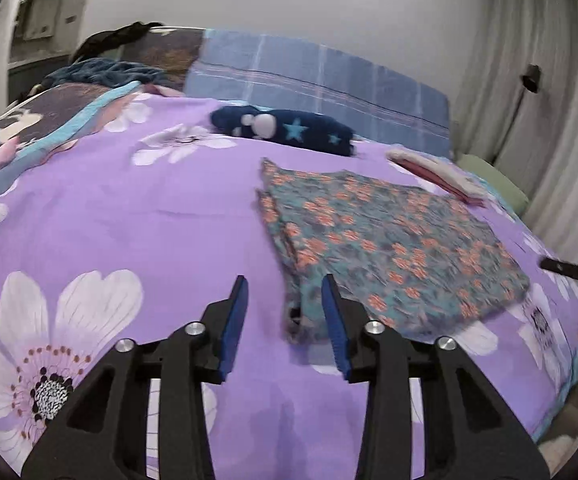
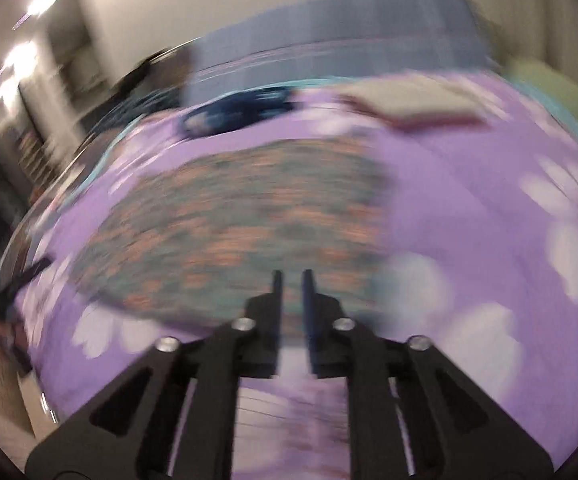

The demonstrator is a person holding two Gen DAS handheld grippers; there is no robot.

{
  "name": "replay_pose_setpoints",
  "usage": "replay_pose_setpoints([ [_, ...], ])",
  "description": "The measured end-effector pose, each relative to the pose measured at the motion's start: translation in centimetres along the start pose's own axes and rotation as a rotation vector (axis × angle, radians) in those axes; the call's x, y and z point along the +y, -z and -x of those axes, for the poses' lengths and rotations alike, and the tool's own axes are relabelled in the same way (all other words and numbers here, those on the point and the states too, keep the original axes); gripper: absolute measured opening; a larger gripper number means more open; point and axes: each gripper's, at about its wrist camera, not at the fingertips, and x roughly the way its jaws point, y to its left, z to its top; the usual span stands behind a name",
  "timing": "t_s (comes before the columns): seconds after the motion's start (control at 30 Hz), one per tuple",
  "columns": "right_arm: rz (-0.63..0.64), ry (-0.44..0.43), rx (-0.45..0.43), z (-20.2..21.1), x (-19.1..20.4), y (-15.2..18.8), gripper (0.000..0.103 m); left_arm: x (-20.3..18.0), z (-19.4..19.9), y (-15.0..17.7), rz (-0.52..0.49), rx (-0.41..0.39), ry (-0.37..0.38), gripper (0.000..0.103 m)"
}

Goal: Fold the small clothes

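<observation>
A small teal garment with orange flowers lies folded flat on the purple flowered bedspread. My left gripper is open and empty, just above the bedspread at the garment's near left corner. In the blurred right wrist view the same garment lies ahead of my right gripper. Its jaws stand a narrow gap apart with nothing between them. The right gripper also shows at the right edge of the left wrist view.
A dark blue star-patterned garment lies at the back. A folded pink and white piece lies at the back right. A blue plaid pillow stands behind. The bed's edge runs along the right, by a curtain.
</observation>
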Motion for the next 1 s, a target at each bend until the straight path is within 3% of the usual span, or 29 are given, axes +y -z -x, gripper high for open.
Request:
replay_pose_setpoints([
  [0.13, 0.365, -0.066, 0.028, -4.8, 13.1, 1.3, 0.025, 1.1, 0.1, 0.7, -0.004, 0.0, -0.04, 0.036],
  [0.23, 0.637, -0.022, -0.004, -7.2, 20.6, 3.2, 0.033, 2.8, 0.8, 1.3, 0.037, -0.008, -0.057, 0.036],
  [0.37, 0.809, -0.019, -0.044, -9.1, 25.6, 4.4, 0.046, 4.5, 1.8, 2.0, 0.069, -0.024, -0.066, 0.036],
  [0.73, 0.996, 0.09, -0.06, -12.9, 29.4, 5.3, 0.047, 6.8, 0.8, 2.3, 0.107, -0.026, -0.006, 0.036],
  [1.0, 0.933, 0.061, -0.039, -13.8, 29.5, 3.7, 0.047, 7.0, 0.2, 1.6, 0.09, -0.017, 0.029, 0.036],
])
